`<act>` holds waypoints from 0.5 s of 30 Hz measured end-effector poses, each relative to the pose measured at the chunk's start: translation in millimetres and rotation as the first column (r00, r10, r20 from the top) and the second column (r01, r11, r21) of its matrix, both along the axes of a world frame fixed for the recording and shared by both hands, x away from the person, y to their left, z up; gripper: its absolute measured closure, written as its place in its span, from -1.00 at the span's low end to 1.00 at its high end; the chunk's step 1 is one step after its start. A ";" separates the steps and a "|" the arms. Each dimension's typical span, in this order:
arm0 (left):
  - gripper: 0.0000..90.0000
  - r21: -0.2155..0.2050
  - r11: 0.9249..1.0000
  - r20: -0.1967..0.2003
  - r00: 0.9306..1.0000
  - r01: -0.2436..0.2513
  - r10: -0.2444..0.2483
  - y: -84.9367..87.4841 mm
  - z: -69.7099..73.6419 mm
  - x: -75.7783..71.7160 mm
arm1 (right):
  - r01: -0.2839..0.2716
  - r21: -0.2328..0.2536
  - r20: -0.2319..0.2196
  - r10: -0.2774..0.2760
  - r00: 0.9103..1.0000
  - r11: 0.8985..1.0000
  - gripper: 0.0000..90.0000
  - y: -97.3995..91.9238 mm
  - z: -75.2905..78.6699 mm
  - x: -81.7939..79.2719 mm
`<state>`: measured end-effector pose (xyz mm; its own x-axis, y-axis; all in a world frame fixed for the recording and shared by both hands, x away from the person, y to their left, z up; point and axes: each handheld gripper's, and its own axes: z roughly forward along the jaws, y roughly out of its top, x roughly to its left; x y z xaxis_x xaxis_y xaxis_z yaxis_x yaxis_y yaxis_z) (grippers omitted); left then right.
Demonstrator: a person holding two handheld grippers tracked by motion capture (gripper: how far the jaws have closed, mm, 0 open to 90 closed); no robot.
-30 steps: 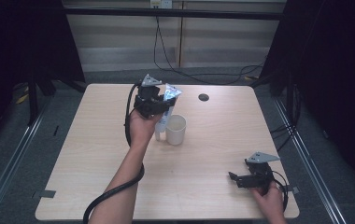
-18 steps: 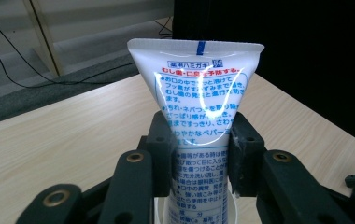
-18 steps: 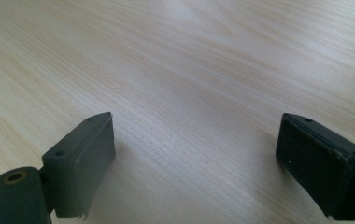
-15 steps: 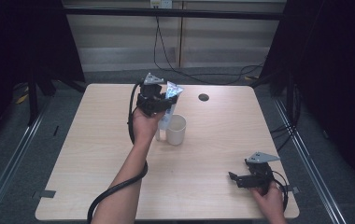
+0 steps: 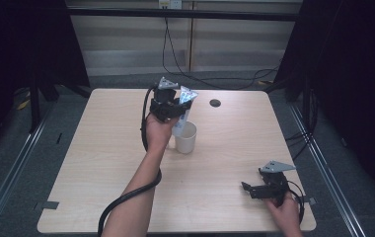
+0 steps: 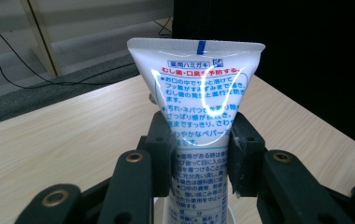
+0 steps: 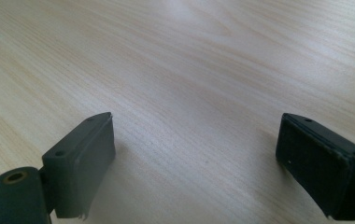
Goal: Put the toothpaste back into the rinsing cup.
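Observation:
My left gripper [image 5: 177, 109] is shut on a white toothpaste tube [image 5: 183, 101] with blue and red print, held upright with its flat crimped end on top. In the left gripper view both pads press on the middle of the tube [image 6: 199, 88], inside the left gripper [image 6: 199, 150]. The tube's lower end dips into the mouth of a white cup [image 5: 186, 141] standing at the table's middle. My right gripper [image 5: 248, 189] rests low at the front right of the table, open, with bare wood between its jaws in the right gripper view [image 7: 194, 158].
A small black round grommet [image 5: 215, 102] sits in the light wooden tabletop [image 5: 101, 163] near the far edge. The left gripper's black cable [image 5: 126, 197] trails along the forearm to the front edge. Dark curtains flank the table and cables lie on the floor behind.
The left gripper with the tube has edged slightly to the right, closer over the cup. The cup and the right gripper have stayed in place.

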<state>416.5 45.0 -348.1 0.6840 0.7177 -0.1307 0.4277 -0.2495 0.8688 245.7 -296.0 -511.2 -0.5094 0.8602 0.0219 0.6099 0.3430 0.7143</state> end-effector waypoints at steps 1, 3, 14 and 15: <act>0.48 -0.002 1.000 -0.003 1.000 0.002 -0.002 -1.0 -0.5 0.2 | -0.001 -0.001 0.002 0.001 1.000 1.000 -0.75 -0.1 -0.1 0.2; 0.48 -0.001 1.000 -0.001 1.000 0.004 -0.004 -2.3 -1.3 0.7 | 0.000 0.000 0.000 0.000 1.000 1.000 -0.75 0.0 0.0 0.0; 0.47 -0.004 1.000 0.001 1.000 -0.005 0.005 -6.2 -5.6 2.0 | 0.000 0.000 0.000 0.000 1.000 1.000 -0.75 0.0 0.0 0.0; 0.47 -0.004 1.000 0.001 1.000 -0.005 0.005 -6.2 -6.0 2.2 | 0.000 0.000 0.001 0.000 1.000 1.000 -0.75 0.0 0.0 0.0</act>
<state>418.7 38.8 -354.1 0.6803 0.7207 -0.1331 0.4286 -0.2439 0.8700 245.8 -296.0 -511.2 -0.5098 0.8600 0.0214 0.6094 0.3435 0.7146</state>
